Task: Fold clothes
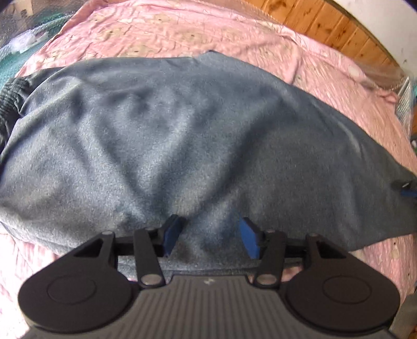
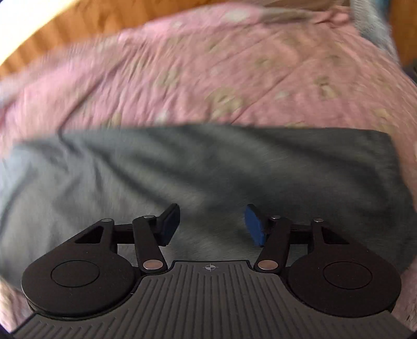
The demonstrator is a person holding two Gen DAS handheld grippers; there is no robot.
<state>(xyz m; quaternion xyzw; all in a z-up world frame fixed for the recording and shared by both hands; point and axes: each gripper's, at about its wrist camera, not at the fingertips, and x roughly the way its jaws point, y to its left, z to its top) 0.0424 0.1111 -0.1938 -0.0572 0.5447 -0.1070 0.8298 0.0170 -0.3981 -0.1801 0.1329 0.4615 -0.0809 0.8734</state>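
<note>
A grey-blue fleece garment [image 1: 156, 135] lies spread on a pink quilt, with a dark ribbed band [image 1: 11, 96] at its left end. My left gripper [image 1: 209, 236] is at the garment's near edge. Its blue pads [image 1: 249, 237] stand apart, and the cloth between them lies loose with creases running toward them. In the blurred right wrist view the same garment [image 2: 208, 167] fills the middle, its far edge straight. My right gripper [image 2: 211, 225] hovers over it, open, with nothing pinched. A small blue-and-black tip [image 1: 405, 189] shows at the garment's right end in the left wrist view.
The pink quilt [image 1: 182, 28] with a pale bear pattern covers the bed all round the garment. Wooden panelling [image 1: 325, 18] runs behind the bed. A teal and white heap [image 1: 23, 44] lies at the far left corner. The quilt [image 2: 208, 65] beyond the garment is bare.
</note>
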